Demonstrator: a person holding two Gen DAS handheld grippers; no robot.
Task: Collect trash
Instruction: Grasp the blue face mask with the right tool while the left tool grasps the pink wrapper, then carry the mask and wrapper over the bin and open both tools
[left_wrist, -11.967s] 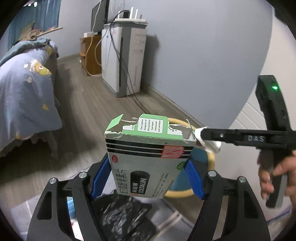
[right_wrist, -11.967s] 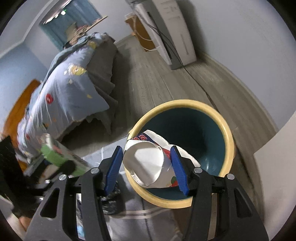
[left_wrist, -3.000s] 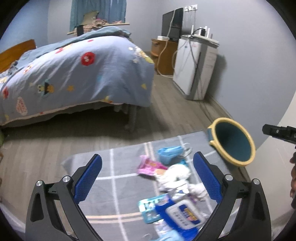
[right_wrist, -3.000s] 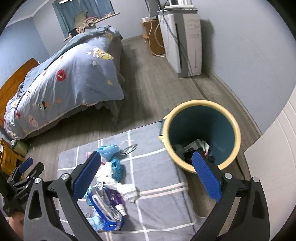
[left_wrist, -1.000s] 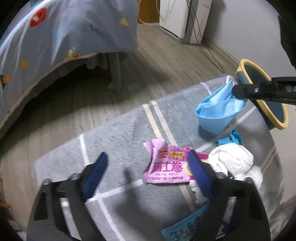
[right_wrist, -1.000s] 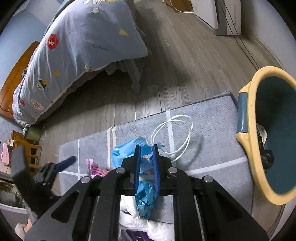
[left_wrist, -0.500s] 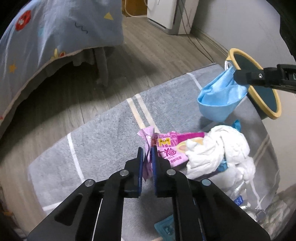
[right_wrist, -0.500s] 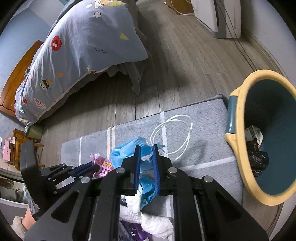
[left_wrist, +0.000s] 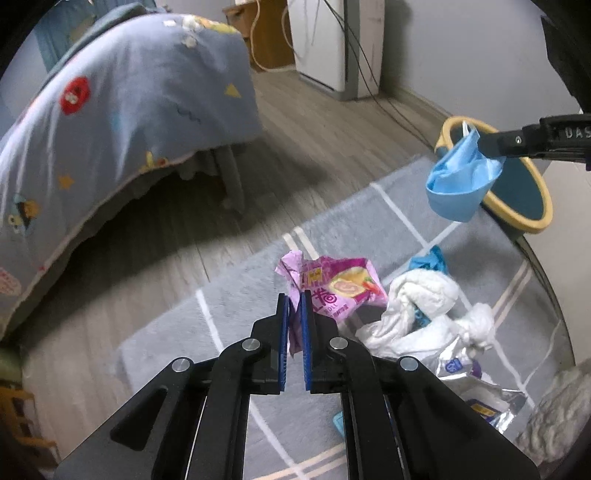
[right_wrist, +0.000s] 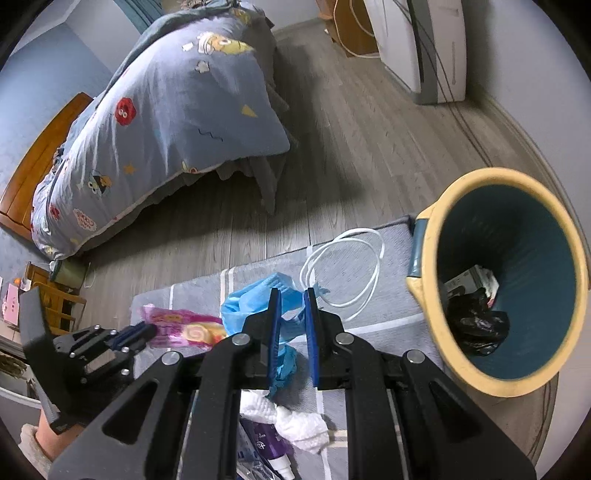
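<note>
Now your left tongs (left_wrist: 294, 301) clamp the pink snack wrapper (left_wrist: 338, 286), lengthwise rightward; right tongs (right_wrist: 292, 295) pinch the hanging blue face mask (left_wrist: 460, 184).

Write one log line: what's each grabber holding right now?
left gripper: jaws shut on pink wrapper | right gripper: jaws shut on blue mask | bin: upright

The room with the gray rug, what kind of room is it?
It looks like a bedroom. A bed with a blue cartoon quilt stands on the wooden floor, and a yellow-rimmed trash bin sits at the rug's edge.
</note>
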